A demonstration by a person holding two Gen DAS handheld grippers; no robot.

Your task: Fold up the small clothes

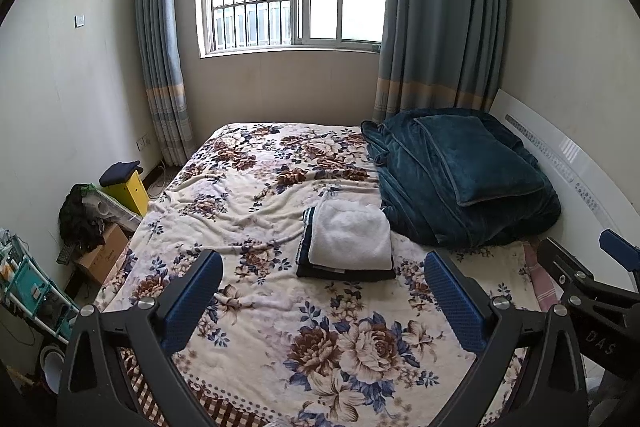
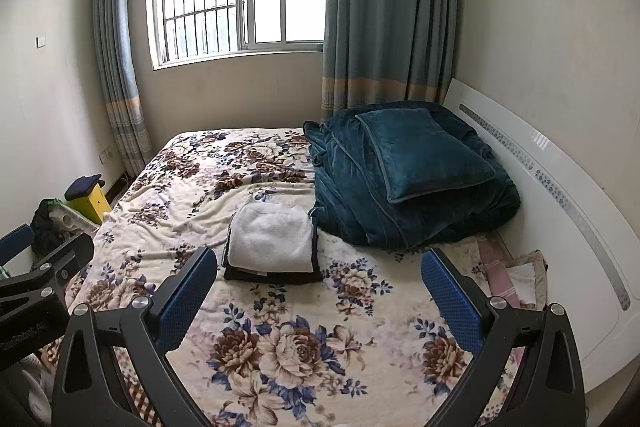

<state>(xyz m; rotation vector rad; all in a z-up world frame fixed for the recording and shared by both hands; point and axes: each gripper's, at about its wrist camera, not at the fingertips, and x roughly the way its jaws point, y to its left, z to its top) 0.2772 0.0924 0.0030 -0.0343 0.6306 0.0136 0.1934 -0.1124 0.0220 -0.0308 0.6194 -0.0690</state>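
Observation:
A folded white fleecy garment lies on top of a folded dark garment in the middle of the floral bedspread. The same stack shows in the right wrist view, white garment over dark garment. My left gripper is open and empty, held above the near part of the bed, short of the stack. My right gripper is open and empty, beside the left one; part of it shows in the left wrist view.
A heap of teal bedding with a pillow fills the bed's far right, against the white headboard. A pink cloth lies by the headboard. A yellow box, cardboard box and clutter stand left of the bed.

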